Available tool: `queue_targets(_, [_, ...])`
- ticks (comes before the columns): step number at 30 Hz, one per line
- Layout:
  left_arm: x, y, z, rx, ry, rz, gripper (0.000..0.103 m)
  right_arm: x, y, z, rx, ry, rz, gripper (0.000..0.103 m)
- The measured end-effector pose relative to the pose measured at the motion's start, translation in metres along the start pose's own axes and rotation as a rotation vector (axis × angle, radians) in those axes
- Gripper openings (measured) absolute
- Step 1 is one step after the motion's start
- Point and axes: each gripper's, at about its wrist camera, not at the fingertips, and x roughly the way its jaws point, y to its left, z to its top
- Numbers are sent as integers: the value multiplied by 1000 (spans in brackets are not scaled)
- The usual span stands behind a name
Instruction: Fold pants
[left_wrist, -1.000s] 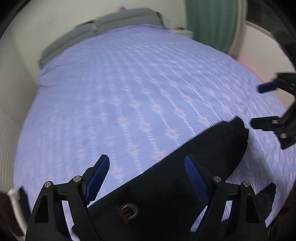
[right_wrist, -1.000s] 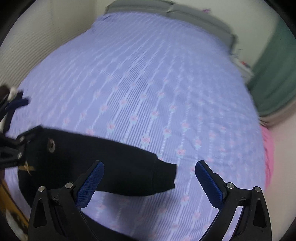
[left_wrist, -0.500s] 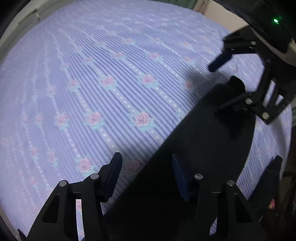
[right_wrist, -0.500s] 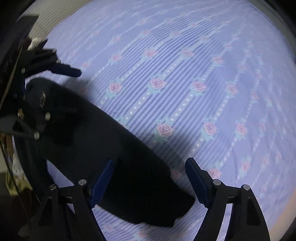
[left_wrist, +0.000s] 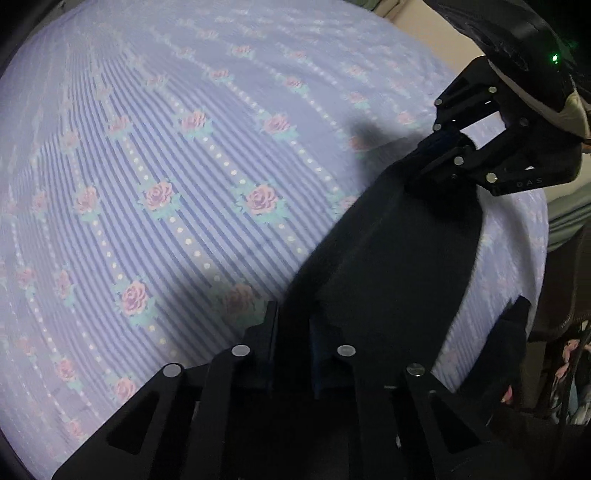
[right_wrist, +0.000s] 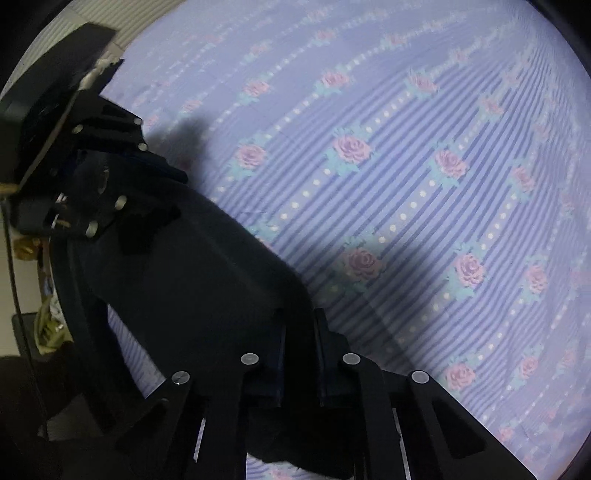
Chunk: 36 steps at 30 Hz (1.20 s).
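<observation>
The black pants (left_wrist: 391, 266) lay as a long dark band near the edge of the bed, on the lilac rose-striped sheet (left_wrist: 177, 192), with part of the garment hanging off the edge out of clear view. I had both ends of that band in hand. My left gripper (left_wrist: 293, 354) was clenched on the fabric at one end, its fingers drawn close with cloth bunched between them. My right gripper (right_wrist: 299, 354) was likewise clamped on the other end, and from the left camera I could see it (left_wrist: 448, 155) biting the far tip of the band. The cloth between the two ran fairly straight, with only soft slack.

I judged this to be the start of a fold: both ends pinched, the lift not yet made. To do it well, I meant to raise the two ends evenly, so the band stayed taut and neither layer slid free of the pads. I wanted to carry the held edge across over the rest of the garment in one flat sweep, low to the sheet, and watch that the hanging part did not drag the fold askew. I could not tell how many layers each gripper had caught, so a gentle tug first seemed wise.
</observation>
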Motion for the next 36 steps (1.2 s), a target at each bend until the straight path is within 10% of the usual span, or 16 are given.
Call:
queue_targets(18, [-110, -125, -90, 129, -272, 237, 12, -111, 148, -77, -229, -273, -451, 10])
queue_targets(36, [-80, -227, -210, 130, -288, 205, 12, -60, 287, -215, -441, -372, -763, 10])
